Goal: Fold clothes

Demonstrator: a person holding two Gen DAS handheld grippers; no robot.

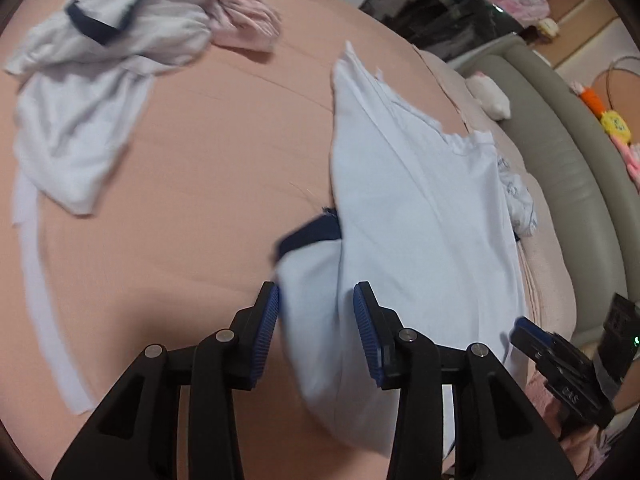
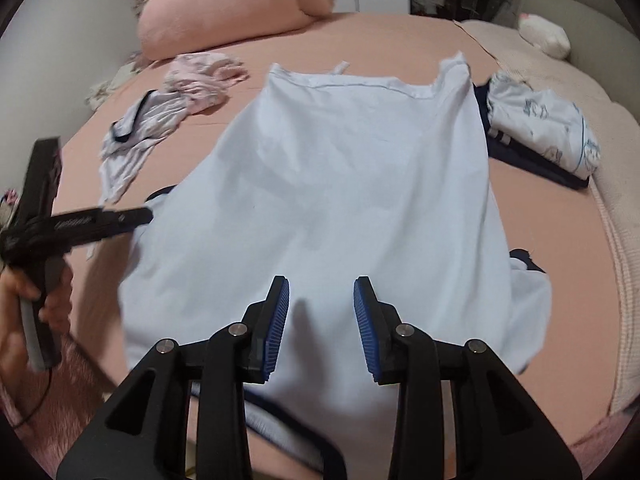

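Pale blue shirt (image 2: 340, 184) is spread flat on pink bed sheet (image 1: 208, 168), navy-trimmed sleeve (image 1: 308, 232) seen at its edge. L gripper (image 1: 316, 320) and R gripper (image 2: 322, 312) are both held over shirt's near end w/ jaws wide apart, nothing gripped. Crumpled white garment (image 1: 80, 80) is left well apart, folded pile (image 2: 548, 128) beside shirt.

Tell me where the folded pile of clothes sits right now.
In the right wrist view, the folded pile lies on the pink bed at upper right, just right of the spread light blue shirt and below the white plush toy.
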